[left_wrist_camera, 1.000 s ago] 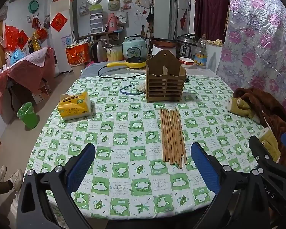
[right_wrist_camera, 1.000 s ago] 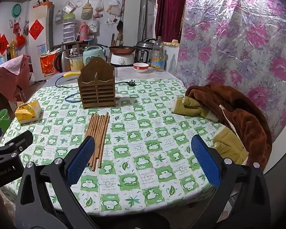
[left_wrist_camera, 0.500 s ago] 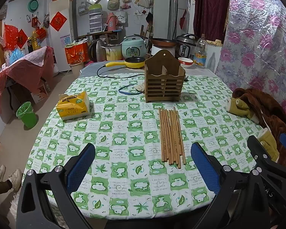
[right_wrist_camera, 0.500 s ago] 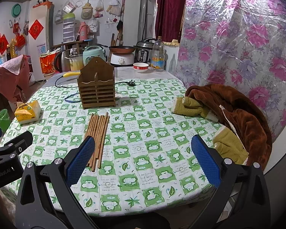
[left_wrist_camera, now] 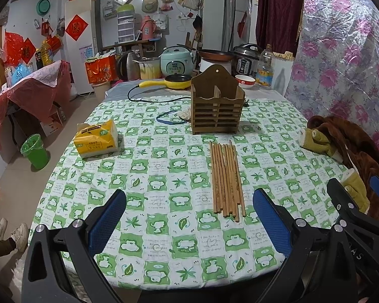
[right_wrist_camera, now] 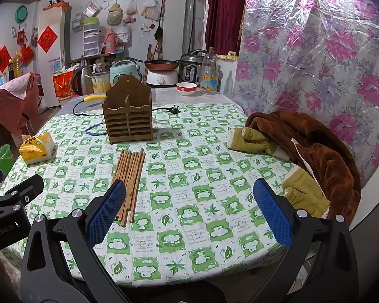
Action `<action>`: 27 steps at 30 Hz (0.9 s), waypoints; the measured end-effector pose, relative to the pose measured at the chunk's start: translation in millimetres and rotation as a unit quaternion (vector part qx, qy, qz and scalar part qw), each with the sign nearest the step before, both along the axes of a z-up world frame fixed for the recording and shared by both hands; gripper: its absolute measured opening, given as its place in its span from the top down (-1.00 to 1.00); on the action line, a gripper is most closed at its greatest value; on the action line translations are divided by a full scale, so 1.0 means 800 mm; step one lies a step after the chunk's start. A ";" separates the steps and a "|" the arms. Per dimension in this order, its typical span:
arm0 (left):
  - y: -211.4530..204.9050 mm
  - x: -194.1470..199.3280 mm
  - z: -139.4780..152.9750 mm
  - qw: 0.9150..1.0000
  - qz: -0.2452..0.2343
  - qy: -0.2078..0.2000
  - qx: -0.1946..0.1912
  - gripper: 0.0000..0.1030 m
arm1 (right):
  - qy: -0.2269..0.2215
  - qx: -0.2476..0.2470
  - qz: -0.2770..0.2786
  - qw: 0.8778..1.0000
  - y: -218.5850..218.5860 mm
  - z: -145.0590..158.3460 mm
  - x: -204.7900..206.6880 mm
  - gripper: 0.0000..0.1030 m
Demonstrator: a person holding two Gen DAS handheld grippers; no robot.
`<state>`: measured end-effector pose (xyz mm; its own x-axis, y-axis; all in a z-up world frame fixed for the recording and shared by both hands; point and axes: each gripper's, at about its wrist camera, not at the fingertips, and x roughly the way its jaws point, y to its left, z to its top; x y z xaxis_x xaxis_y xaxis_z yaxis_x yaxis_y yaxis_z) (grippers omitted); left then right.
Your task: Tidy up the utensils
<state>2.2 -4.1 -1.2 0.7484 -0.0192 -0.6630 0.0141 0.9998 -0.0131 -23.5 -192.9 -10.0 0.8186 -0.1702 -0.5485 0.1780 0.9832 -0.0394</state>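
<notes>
Left wrist view: one round table, green-and-white checked cloth, seen from its near edge.
Table, right wrist view: same table; cloth hangs over the rim.
Coat: one brown fleece coat with olive lining, heaped at the table's right edge; also.
Utensil holder: one wooden slatted holder, upright, two compartments split by a centre divider, toward the far side of the table;. Both compartments look bare from here.
Tissue pack: one yellow pack, left part of the table, well apart from the holder;.
Chopsticks: one bundle of wooden chopsticks, lying flat side by side, near of the holder and apart from it, ends pointing at it. About ten counted; exact number hard to tell where they overlap. Right wrist view: near ends partly hidden behind a blue pad.
Left hand-held gripper: jaws spread wide, nothing between them, above the near table edge; chopsticks lie just inside its right finger.
Right hand-held gripper: jaws spread wide, holding nothing, chopsticks by its left finger.
Cords: one black cord with plug, one blue loop, both beside the holder.
</notes>
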 end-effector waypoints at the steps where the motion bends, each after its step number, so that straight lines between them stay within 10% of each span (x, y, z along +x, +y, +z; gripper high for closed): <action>1: 0.000 0.000 0.000 1.000 0.000 0.000 0.001 -0.91 | 0.000 0.001 0.000 1.000 -0.001 0.001 0.001 -0.89; 27: -0.002 0.000 -0.001 1.000 0.000 0.001 -0.001 -0.91 | 0.000 0.003 0.000 1.000 -0.001 -0.002 0.002 -0.89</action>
<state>1.9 -5.8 -2.1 0.7471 -0.0201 -0.6644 0.0142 0.9998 -0.0142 -22.0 -193.9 -11.8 0.8182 -0.1672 -0.5501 0.1778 0.9835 -0.0345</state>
